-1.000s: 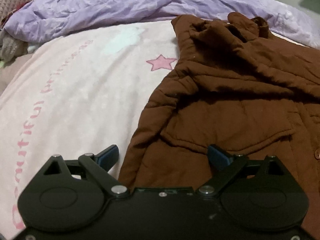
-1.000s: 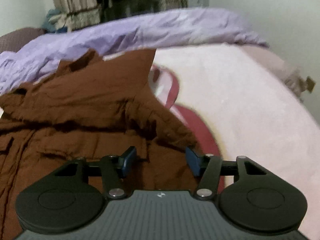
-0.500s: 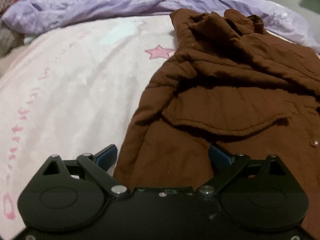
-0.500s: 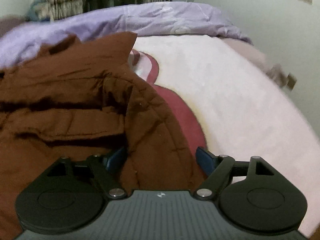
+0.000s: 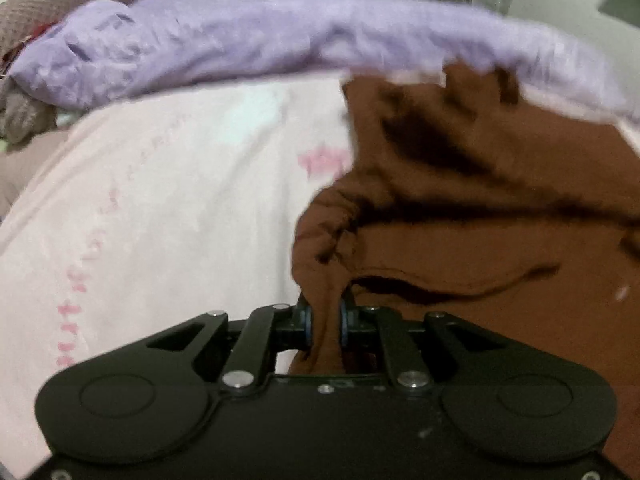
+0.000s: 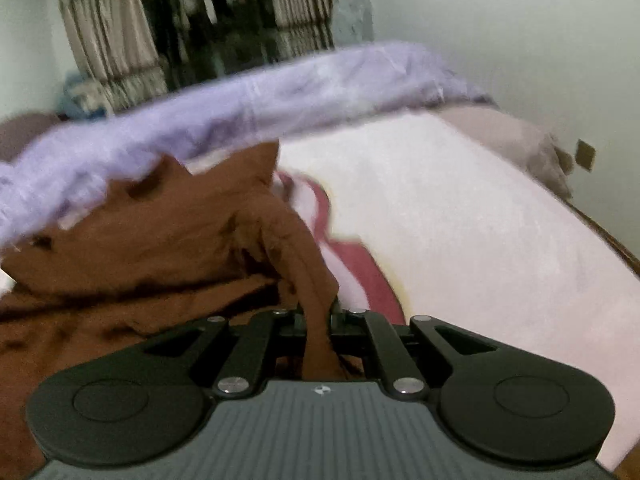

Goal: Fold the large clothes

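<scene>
The left tool [image 5: 325,322] is clenched on a bunched fold of the brown coat [image 5: 500,216]; the right tool [image 6: 316,318] likewise pinches the coat's [image 6: 160,232] opposite edge. The coat lies rumpled on the pink bedspread [image 5: 160,200], apparently below a blurred purple quilt [image 5: 280,36].

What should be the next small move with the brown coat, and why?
Probably lift both edges a little and carry them toward the purple quilt to start a fold. The left gripper and the right gripper are each shut on a bunched edge of the brown coat, and the rest of it lies rumpled on the pink blanket.
</scene>
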Available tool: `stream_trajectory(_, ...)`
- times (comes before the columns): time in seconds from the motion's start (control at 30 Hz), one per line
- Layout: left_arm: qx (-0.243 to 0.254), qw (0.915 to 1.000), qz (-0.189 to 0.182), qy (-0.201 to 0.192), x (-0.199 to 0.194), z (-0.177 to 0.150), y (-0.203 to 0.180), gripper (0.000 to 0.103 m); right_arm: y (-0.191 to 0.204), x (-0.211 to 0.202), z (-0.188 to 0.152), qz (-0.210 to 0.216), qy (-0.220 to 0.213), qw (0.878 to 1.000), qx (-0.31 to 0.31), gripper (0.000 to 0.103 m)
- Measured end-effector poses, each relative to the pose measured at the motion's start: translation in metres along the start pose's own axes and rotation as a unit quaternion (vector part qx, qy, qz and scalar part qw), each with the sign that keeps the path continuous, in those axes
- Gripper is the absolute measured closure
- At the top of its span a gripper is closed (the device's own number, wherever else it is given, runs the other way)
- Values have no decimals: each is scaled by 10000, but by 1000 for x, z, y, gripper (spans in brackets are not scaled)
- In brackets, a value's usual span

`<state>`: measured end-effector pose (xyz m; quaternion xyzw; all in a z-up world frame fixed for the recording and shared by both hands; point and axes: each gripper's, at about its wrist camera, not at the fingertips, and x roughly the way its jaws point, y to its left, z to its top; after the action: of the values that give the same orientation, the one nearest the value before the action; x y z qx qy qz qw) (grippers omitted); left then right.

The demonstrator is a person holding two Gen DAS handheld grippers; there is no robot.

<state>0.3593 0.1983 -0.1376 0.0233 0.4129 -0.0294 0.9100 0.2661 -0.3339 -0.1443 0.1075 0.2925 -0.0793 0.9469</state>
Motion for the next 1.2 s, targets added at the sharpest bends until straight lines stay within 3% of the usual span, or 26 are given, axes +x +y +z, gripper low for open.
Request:
stream_trajectory(0.03, 69, 9999, 41, 138, 10, -8, -4, 85, 0, 16, -7, -57, 159, 9999, -23, 96)
stream_trajectory(0.1, 227, 9994, 245, -87, 8, -17, -10, 77, 5, 16, -18, -183, -148, 9992, -311, 92)
stream_trajectory(0.13, 299, 9989, 354, -80, 4, -17, -14, 63, 8, 13, -19, -248, -164, 9987, -422, 89)
stream_trajectory(0.17, 348, 9981, 505, -50, 1, -17, -16, 41, 11, 9, -19, -329, -208, 9979, -508, 84)
stream_trajectory(0.23, 512, 9939, 974, -48, -8, -16, -23, 15, 16, -3, -16, -615, -372, 9956, -604, 71)
stream_trajectory(0.3, 719, 9880, 1348, -241, -24, -15, -32, 12, 25, -21, -14, -953, -712, 9905, -691, 67)
stream_trajectory(0.37, 762, 9865, 1356, -505, -44, -12, -43, 1, 37, -42, -11, -1044, -1127, 9860, -643, 57)
stream_trajectory(0.43, 695, 9896, 1001, -768, -63, -10, -59, 0, 53, -56, -9, -271, -1065, 9923, -575, 57)
stream_trajectory(0.5, 690, 9919, 637, -860, -72, -10, -78, 0, 73, -58, -11, 994, -757, 9909, -505, 59)
stream_trajectory(0.57, 698, 9931, 416, -845, -71, -11, -98, 0, 101, -53, -20, 1582, -514, 9849, -489, 60)
stream_trajectory(0.7, 640, 9966, 141, -503, -54, -20, -128, 0, 141, -29, -40, 1554, -184, 9854, -678, 60)
stream_trajectory(0.8, 661, 9974, 149, -225, -36, -25, -137, 0, 146, -18, -51, 1577, 98, 9847, -734, 60)
stream_trajectory(0.93, 764, 9965, 340, -50, -19, -37, -137, 0, 137, -17, -59, 1221, 55, 9886, -876, 66)
stream_trajectory(1.0, 722, 9968, 338, -45, -13, -42, -125, 0, 121, -16, -57, 1261, 70, 9892, -749, 66)
stream_trajectory(1.1, 175, 9995, -214, -157, -18, -52, -84, 0, 96, -16, -55, 914, 5, 9935, -674, 67)
stream_trajectory(1.13, 72, 9995, -246, -186, -20, -54, -74, 0, 85, -16, -54, 807, -18, 9947, -631, 67)
stream_trajectory(1.2, -21, 9997, 52, -242, -26, -62, -59, 0, 63, -17, -52, 729, -37, 9961, -491, 68)
